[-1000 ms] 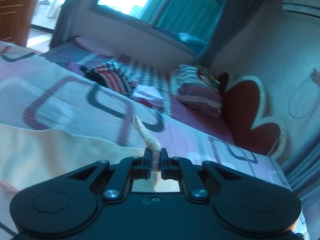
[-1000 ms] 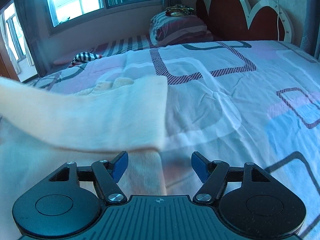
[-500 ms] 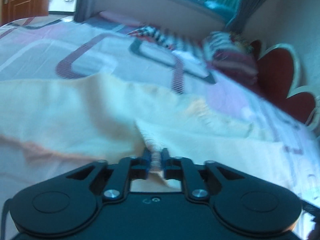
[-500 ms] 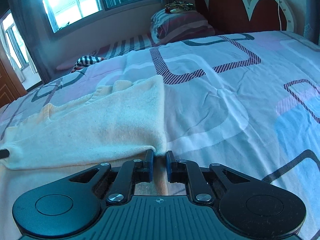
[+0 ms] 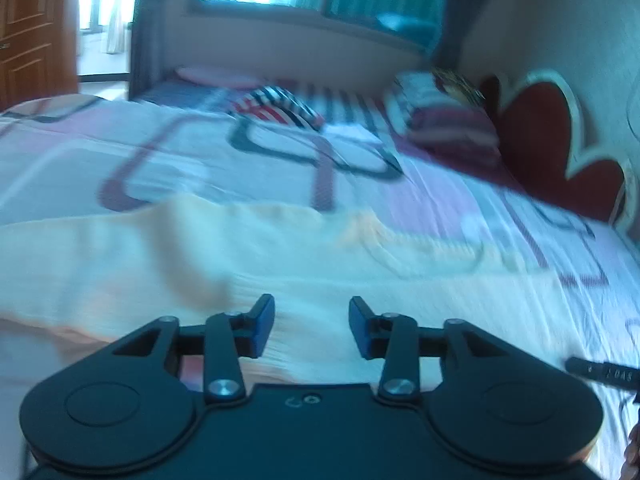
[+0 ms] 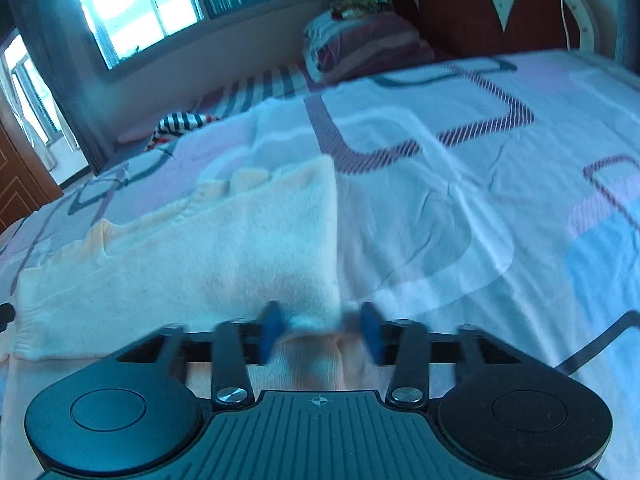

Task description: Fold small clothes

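A cream knitted garment [image 5: 280,248] lies spread on the patterned bedsheet [image 5: 168,152]. My left gripper [image 5: 312,328] hovers low over its near part. Its jaws are opening with nothing pinched between the blue pads [image 5: 262,326]. In the right wrist view the same garment [image 6: 208,248] shows a folded layer lying flat, its straight edge running toward me. My right gripper [image 6: 320,330] is at that layer's near corner. Its jaws are opening and blurred; the corner sits between them without the pads pressing on it.
Striped pillows [image 6: 360,48] and a red heart-shaped headboard [image 6: 460,4] are at the bed's far end. A striped cloth [image 5: 276,106] lies by the window side. A wooden door [image 5: 32,28] stands far left. A dark cable [image 6: 592,348] crosses the sheet right of my right gripper.
The left gripper sank toward the bed and let go of the cloth fold it pinched. The right gripper shut at the folded layer's corner, then parted again. The lifted layer now lies flat.
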A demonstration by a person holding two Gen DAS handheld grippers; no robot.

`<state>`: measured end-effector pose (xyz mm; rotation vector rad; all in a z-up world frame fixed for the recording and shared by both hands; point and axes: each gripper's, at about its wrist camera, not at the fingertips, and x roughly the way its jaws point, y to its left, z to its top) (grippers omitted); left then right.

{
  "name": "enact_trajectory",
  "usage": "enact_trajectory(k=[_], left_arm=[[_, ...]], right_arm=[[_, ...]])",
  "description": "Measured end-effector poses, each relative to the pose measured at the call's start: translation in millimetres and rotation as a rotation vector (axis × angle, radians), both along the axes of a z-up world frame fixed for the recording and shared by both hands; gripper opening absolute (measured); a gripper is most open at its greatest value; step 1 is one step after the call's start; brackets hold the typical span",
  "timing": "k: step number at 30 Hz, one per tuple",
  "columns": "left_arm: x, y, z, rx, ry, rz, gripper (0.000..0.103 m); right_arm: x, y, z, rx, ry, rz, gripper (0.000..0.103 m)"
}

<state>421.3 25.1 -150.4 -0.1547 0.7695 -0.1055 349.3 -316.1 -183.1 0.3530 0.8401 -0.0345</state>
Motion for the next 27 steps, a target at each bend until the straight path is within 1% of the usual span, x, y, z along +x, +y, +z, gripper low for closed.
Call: enact_trajectory(k=[2,3,4,5,7,8,9,10,12,14,17,20,23,24,26,27], left_arm=[[4.0,-7.9,-15.5,0.019,0.047,0.001,0.041],[6.6,-6.8,-22.3,0.020,0.073,0.009,0.041],[6.7,-5.5,-26.3,0.018,0.076,0.012,0.041],[4.4,-5.0,-26.3,0.021,0.062,0.009,0.041],[1.1,-6.7,-23.9,0.037,0.064,-0.004,0.042],[-0.2,-6.4,-21.7,0.031,0.059,-0.006,0.043],[-0.7,-5.7,-20.3,0.023,0.052,-0.005,0.047],[-0.2,-6.0,-19.3,0.020,0.048,0.000,0.049],[2.2,-6.9,-18.8,0.022,0.044,0.006,0.050],[6.9,-8.2,-20.1,0.023,0.051,0.010,0.050],[10.9,-8.6,-24.1,0.039,0.050,0.014,0.050],[13.3,-8.1,-26.8,0.042,0.049,0.014,0.051],[13.9,-11.2,-28.3,0.054,0.044,0.010,0.054],[14.0,-12.6,-28.8,0.058,0.042,0.008,0.056],[14.5,-15.7,-29.4,0.074,0.039,0.003,0.058],[14.6,-17.0,-29.3,0.079,0.039,0.002,0.059]], right_arm=[[-3.1,2.2,0.3,-0.038,-0.006,0.014,0.019],[-5.0,1.4,0.3,-0.040,-0.003,0.015,0.018],[-6.8,-1.1,0.3,-0.038,0.001,0.013,0.018],[-8.2,-2.9,1.0,-0.037,0.005,0.013,0.018],[-9.9,-3.3,6.4,-0.042,0.002,0.015,0.019],[-10.7,-3.9,11.0,-0.042,-0.022,0.010,0.019],[-8.8,-5.1,16.1,-0.036,-0.049,0.005,0.020],[-3.9,-6.0,19.1,-0.027,-0.064,0.006,0.020],[9.7,-8.8,19.4,-0.010,-0.071,0.003,0.023],[31.1,-11.9,13.2,0.004,-0.048,-0.012,0.023],[56.6,-24.0,3.3,0.082,-0.031,-0.058,0.023],[80.9,-31.8,-4.6,0.128,-0.021,-0.084,0.024],[95.6,-34.2,-6.6,0.138,-0.026,-0.085,0.023],[97.8,-33.2,-5.9,0.136,-0.026,-0.076,0.021],[96.7,-28.8,-3.5,0.099,-0.040,-0.059,0.005],[93.6,-27.2,-2.1,0.064,-0.050,-0.059,0.005]])
